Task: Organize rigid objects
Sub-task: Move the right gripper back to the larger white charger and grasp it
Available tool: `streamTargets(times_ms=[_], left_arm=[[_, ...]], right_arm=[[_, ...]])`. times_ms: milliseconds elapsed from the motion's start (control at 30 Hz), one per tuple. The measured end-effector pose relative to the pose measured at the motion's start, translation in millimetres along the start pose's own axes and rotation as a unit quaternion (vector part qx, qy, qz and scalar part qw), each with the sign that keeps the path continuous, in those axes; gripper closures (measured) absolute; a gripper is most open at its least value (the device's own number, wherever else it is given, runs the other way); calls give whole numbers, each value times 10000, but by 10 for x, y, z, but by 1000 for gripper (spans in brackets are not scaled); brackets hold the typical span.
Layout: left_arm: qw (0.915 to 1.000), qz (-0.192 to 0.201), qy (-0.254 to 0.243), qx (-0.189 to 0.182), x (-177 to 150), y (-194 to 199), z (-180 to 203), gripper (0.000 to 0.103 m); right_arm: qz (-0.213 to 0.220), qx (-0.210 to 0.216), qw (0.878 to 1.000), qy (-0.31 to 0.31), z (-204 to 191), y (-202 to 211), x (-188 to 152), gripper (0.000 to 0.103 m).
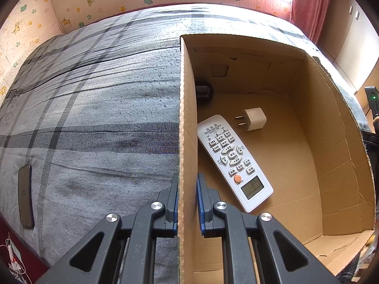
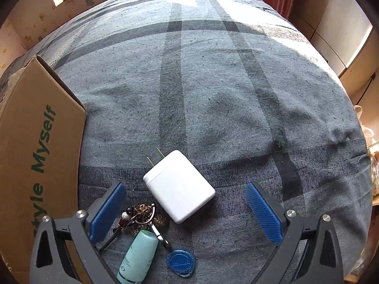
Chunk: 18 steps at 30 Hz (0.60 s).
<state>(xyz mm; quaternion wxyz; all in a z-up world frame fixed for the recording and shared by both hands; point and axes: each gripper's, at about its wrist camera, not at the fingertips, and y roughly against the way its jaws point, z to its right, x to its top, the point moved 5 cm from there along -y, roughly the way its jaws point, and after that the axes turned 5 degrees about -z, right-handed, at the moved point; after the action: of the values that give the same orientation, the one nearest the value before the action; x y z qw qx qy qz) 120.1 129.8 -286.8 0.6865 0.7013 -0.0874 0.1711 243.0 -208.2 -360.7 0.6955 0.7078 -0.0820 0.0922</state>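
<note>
The left tongs point(image 1: 187, 203) grip the cardboard box point(image 1: 308, 142) wall, steadying it on the bed point(image 2: 213, 94). The right tongs point(image 2: 187, 213) hang spread wide, the white charger point(image 2: 180, 187) lying between their tips, likely next to be boxed.

Bed point(image 2: 236, 94) with grey plaid cover; on it: cardboard box point(image 2: 35, 142), white charger point(image 2: 180, 187), keyring with charms point(image 2: 142, 215), green tube point(image 2: 139, 258), blue tag point(image 2: 181, 262), dark phone point(image 1: 25, 195).

Home bedroom: plaid-covered bed point(image 2: 213, 82), cartoon animal wallpaper point(image 1: 35, 19), red curtain point(image 1: 310, 2), window light.
</note>
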Motion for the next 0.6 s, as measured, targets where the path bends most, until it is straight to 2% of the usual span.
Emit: streamTargets(times_ms=[333,367,400,433,600], left_arm=[[10000,-14,-7,6,11,-6,-3,90],[10000,-15,-12,13,12,-6,-2,90],[10000,-15,-15,14,13,-6,0,90],[10000,-15,-15,14,14,-6,0,90],[10000,-14,-6,4,17,-6,1,90]], right_arm=[[-133,17,9999,-70,22,-114,17,3],[-156,1,9998,-76,14,-132,19,12],[-166,-16,9998,-76,4,-135,27,30],[-164,3,9998,-70,-8,-132,31,39],[-116,-36,9999,-84,-81,-54,40,39]])
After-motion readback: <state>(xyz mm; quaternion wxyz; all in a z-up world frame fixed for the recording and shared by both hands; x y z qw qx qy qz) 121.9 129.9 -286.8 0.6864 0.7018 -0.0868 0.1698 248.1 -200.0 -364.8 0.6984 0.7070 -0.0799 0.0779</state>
